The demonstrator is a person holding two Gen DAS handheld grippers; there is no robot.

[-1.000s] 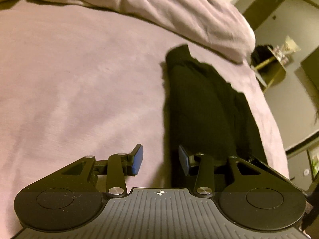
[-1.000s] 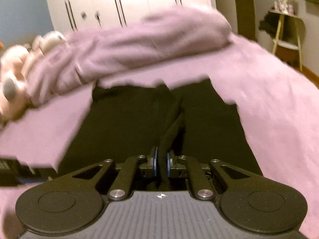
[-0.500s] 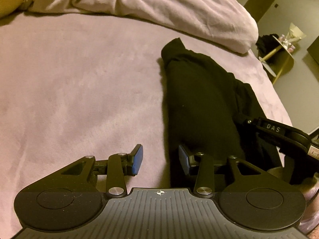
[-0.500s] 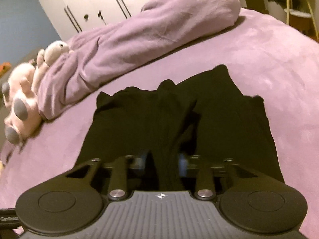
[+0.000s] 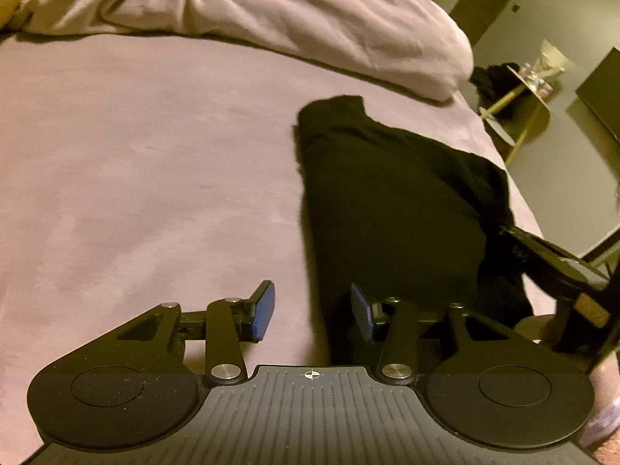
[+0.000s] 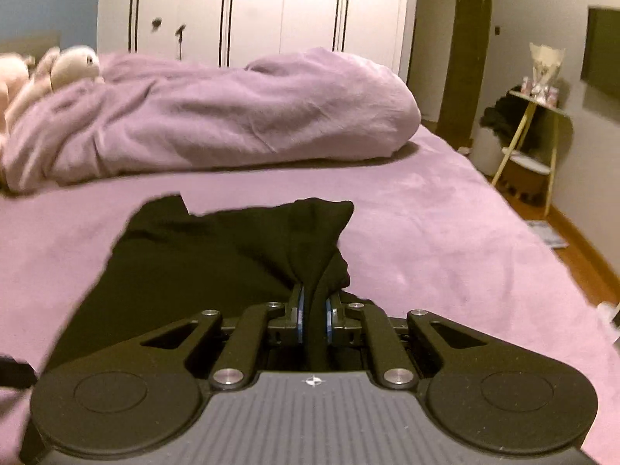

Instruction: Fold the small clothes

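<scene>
Garment: black garment (image 6: 217,263), small and dark, lying on the purple bedspread (image 5: 135,178) near the bed's right edge, well short of the heaped duvet (image 6: 232,116).
Look: matte black knit, already doubled lengthwise by the look of it; its far end shows two soft peaks, and one edge is gathered into a ridge running into the right jaws.
Right gripper: right gripper (image 6: 314,316) is clamped on that bunched fold, jaws closing, cloth pinched between the blue pads.
Left gripper: left gripper (image 5: 312,312) has its jaws apart and opening; the garment's near left edge lies between them, one pad over bare bedspread, not pressed on.
Step, as I judge it: carrying the pinched side across for a fold.
Doing it well: keep the fold low and taut, pin the left edge first, align edges before letting go.
Risk: the thick bunch may drag the lower layer askew.
</scene>
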